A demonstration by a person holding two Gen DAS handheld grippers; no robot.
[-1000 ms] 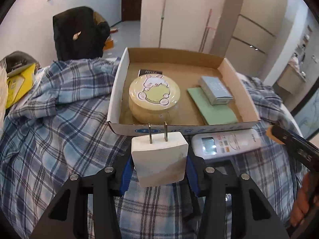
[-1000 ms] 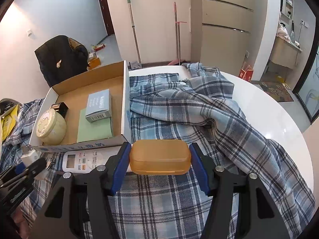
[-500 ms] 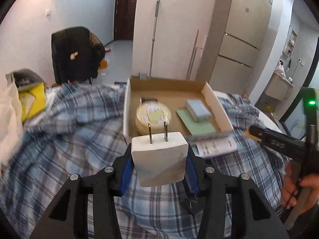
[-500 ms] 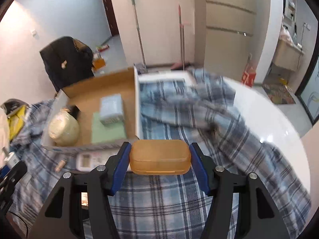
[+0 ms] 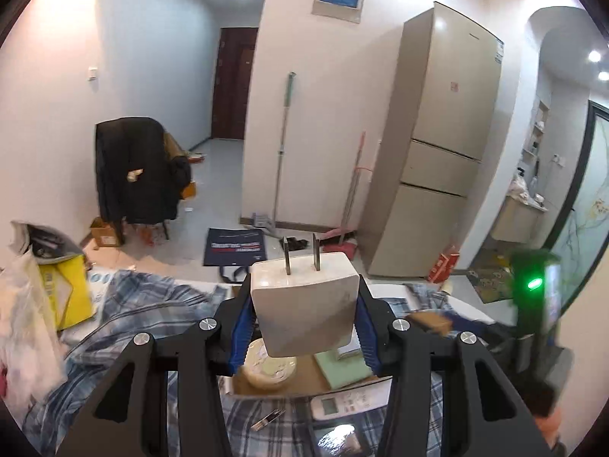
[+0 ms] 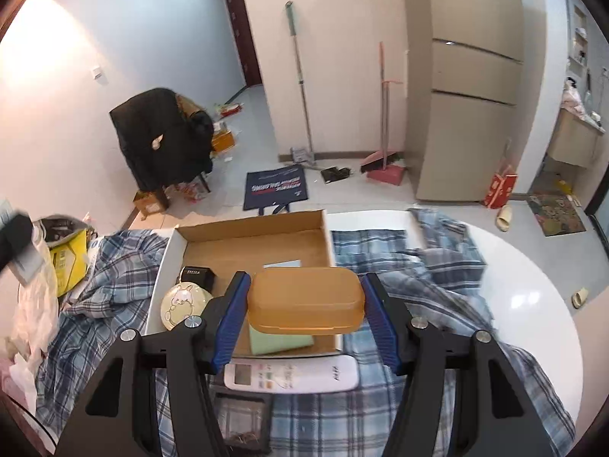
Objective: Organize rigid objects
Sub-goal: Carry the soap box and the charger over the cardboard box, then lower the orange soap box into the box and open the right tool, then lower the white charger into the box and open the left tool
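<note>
My left gripper [image 5: 304, 327] is shut on a white plug adapter [image 5: 304, 304], prongs up, held high above the table. My right gripper [image 6: 304, 312] is shut on an orange plastic case [image 6: 304, 301], held above the front of the cardboard box [image 6: 251, 228]. The box holds a round yellow tin [image 6: 182, 302], a black box [image 6: 196, 275] and a green pad [image 6: 278, 342]. The tin [image 5: 268, 365] and the pad [image 5: 342, 365] also show under my left gripper. A white remote [image 6: 293, 375] lies just in front of the box; it also shows in the left wrist view [image 5: 350, 405].
A plaid shirt [image 6: 437, 289] covers the round white table [image 6: 533, 304]. A small metal clip [image 5: 268, 419] lies on the cloth. A yellow bag [image 6: 68, 259] sits at the table's left. My right gripper's body with a green light [image 5: 534, 285] stands at the right.
Both grippers have risen and tilted up with their objects. The right gripper has moved left over the box front. The left view now looks out into the room.
</note>
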